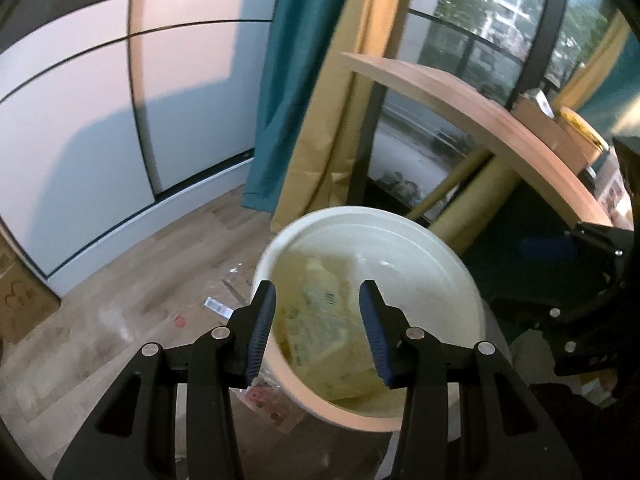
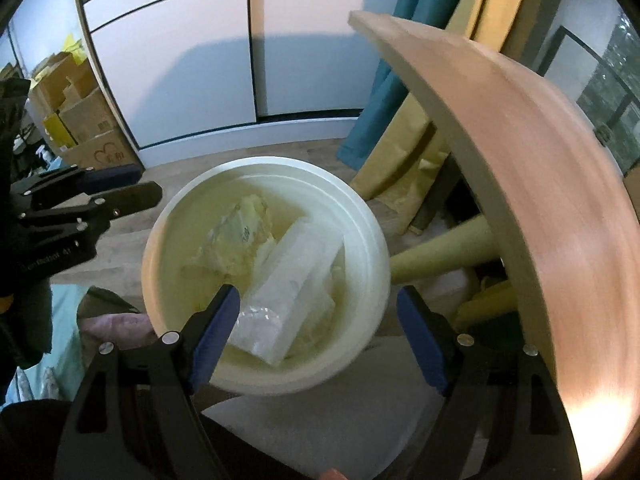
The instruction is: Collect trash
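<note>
Evidently a drop had just been made: the right gripper (image 2: 316, 332) hung spread and empty over the bin (image 2: 370, 216), a clear wrapper (image 2: 292, 280) lying inside. Likewise the left gripper (image 1: 318, 320) gaped, empty. Next, more trash needed finding.

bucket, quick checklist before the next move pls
1. Right gripper empty: ok, jaws stand wide with nothing pressed between the pads.
2. Clear plastic wrapper inside the white bucket: ok, it lies within the rim.
3. Yellowish crumpled trash inside the bucket: ok.
4. Left gripper empty: ok, jaws apart above the bucket, nothing gripped.
5. Room left in the bucket: ok, the contents sit below the rim.
6. Trash remaining on the wooden floor: not ok, a small white label lies beside the bucket.
</note>
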A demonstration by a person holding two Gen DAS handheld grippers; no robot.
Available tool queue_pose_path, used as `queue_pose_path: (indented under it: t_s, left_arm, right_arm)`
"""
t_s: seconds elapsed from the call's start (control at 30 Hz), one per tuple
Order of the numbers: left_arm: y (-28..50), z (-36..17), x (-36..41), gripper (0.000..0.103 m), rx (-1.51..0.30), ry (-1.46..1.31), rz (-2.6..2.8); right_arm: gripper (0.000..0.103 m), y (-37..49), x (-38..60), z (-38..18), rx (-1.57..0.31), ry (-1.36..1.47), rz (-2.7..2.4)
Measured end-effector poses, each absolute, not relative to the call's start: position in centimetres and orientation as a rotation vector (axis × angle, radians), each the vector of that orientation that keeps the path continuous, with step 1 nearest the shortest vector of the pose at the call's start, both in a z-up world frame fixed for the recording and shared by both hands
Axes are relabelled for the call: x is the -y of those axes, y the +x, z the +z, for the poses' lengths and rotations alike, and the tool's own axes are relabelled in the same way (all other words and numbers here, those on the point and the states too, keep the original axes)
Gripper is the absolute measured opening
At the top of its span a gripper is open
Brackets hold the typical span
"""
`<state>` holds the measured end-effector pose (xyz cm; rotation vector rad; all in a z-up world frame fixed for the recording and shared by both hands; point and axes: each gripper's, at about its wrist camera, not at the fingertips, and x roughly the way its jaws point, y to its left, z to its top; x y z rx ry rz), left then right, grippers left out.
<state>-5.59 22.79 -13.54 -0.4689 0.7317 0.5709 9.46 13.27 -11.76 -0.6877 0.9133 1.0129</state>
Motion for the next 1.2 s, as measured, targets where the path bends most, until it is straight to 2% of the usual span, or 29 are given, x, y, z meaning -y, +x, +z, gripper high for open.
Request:
queue_pose_path:
  t_s: [0.9,1.2]
  left_arm:
    - [-1.7,-7.5,-10.2,0.047,-0.651,-0.19,0.356]
    - [-0.1,-4.6,-6.9,0.053,-0.584,-0.142,0.262]
  right_arm:
    - [0.08,8.6,2.1,-7.5,-0.842,-0.422,0.87]
    - [0.08,8.6,6.8,-5.4,-0.796,-0.367,0.778]
